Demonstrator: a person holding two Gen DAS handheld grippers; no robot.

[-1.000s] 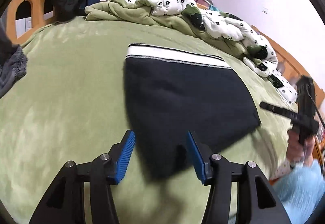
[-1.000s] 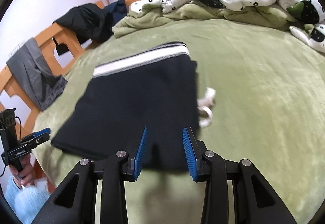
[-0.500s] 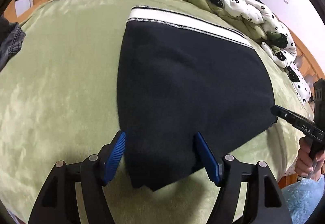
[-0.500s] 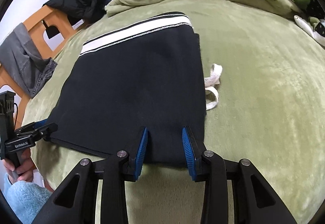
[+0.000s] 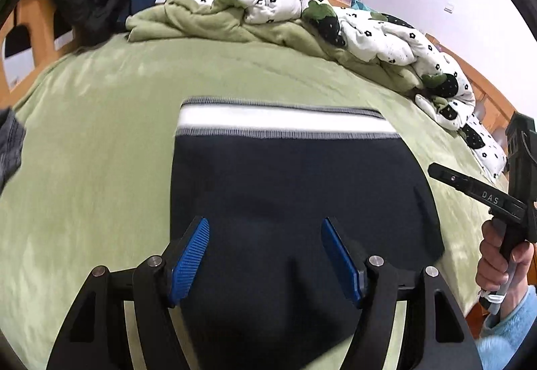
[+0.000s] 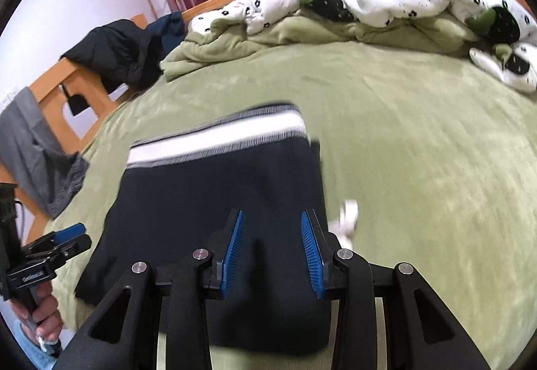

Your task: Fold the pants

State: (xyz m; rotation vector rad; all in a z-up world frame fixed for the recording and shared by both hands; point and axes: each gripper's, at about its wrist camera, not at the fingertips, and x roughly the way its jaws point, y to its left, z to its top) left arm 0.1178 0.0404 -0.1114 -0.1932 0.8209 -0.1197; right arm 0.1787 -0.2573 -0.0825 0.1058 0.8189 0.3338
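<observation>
Dark navy pants (image 5: 295, 189) lie folded flat on the green bed, with the white waistband (image 5: 282, 125) at the far end. A white drawstring (image 6: 347, 219) sticks out on their right side. My left gripper (image 5: 265, 256) is open, above the near left part of the pants. My right gripper (image 6: 272, 252) is open, above the near right edge. The pants also show in the right wrist view (image 6: 218, 199). Each view shows the other gripper at its side: the right one (image 5: 480, 195) and the left one (image 6: 60, 242).
A rumpled green blanket (image 5: 208, 24) and a white flowered quilt (image 5: 379, 34) lie along the far side of the bed. Dark clothes (image 6: 124, 51) and a grey garment (image 6: 30, 152) hang on the wooden frame at the left. The green sheet (image 6: 419, 152) spreads to the right.
Both grippers, which had dipped close over the near edge of the pants, have pulled back and tilted up. The pants lie where they were.
</observation>
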